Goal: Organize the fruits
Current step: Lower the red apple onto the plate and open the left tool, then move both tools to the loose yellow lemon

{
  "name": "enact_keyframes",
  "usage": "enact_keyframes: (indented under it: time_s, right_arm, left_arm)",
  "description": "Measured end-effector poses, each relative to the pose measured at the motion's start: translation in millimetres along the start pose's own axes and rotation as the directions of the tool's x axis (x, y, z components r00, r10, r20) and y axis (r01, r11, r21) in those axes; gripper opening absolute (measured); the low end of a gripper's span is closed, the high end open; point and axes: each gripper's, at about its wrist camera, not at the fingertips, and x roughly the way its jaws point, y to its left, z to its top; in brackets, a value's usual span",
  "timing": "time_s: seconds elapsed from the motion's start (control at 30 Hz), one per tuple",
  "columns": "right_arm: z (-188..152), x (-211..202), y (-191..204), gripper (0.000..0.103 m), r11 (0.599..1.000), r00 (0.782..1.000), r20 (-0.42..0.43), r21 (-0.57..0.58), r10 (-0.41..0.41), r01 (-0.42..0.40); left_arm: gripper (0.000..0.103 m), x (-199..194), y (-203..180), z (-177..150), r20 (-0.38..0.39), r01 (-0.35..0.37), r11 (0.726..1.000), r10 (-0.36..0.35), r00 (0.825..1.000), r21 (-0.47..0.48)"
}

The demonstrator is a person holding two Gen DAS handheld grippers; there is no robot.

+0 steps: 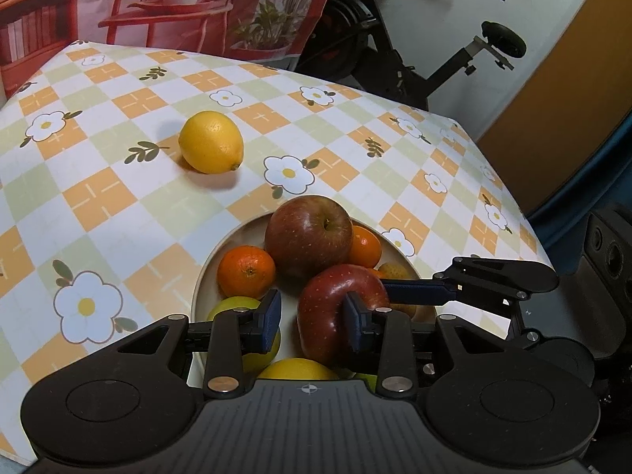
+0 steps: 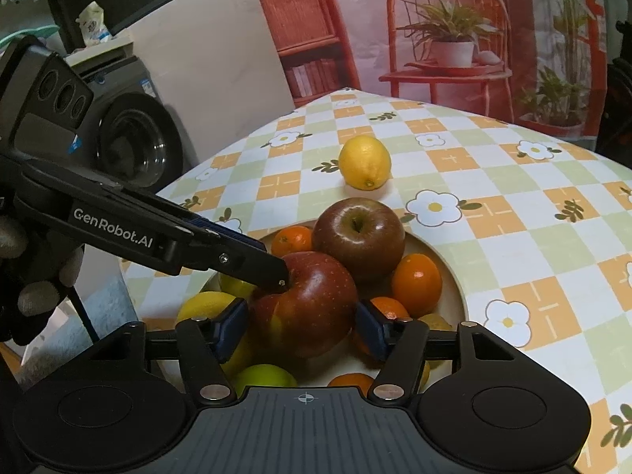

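A cream bowl holds two red apples, tangerines and yellow-green fruit. The near red apple lies on top of the pile. My left gripper pinches its upper edge, one finger in the stem hollow, the other at its outer flank. My right gripper straddles the same apple, a blue pad against each side. One of its fingers reaches in from the right. The second apple sits behind. A lemon lies alone on the tablecloth beyond the bowl.
The table carries a checked flower-print cloth; its edge falls away close to the bowl. An exercise bike stands past the far edge, a washing machine beside the table. A gloved hand holds the left gripper.
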Motion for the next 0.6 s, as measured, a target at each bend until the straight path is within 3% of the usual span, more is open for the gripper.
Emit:
enact_keyframes:
  time_s: [0.27, 0.6]
  right_arm:
    - [1, 3, 2, 0.056, 1.000, 1.000, 0.006, -0.001, 0.015, -0.015]
    - [2, -9, -15, 0.057, 0.996, 0.998, 0.052, 0.083, 0.023, -0.028]
  left_arm:
    - [0.037, -4, 0, 1, 0.016, -0.011, 1.000, 0.011, 1.000, -0.009]
    - [0.038, -16, 0, 5, 0.077, -0.036, 0.999, 0.036, 0.996, -0.007]
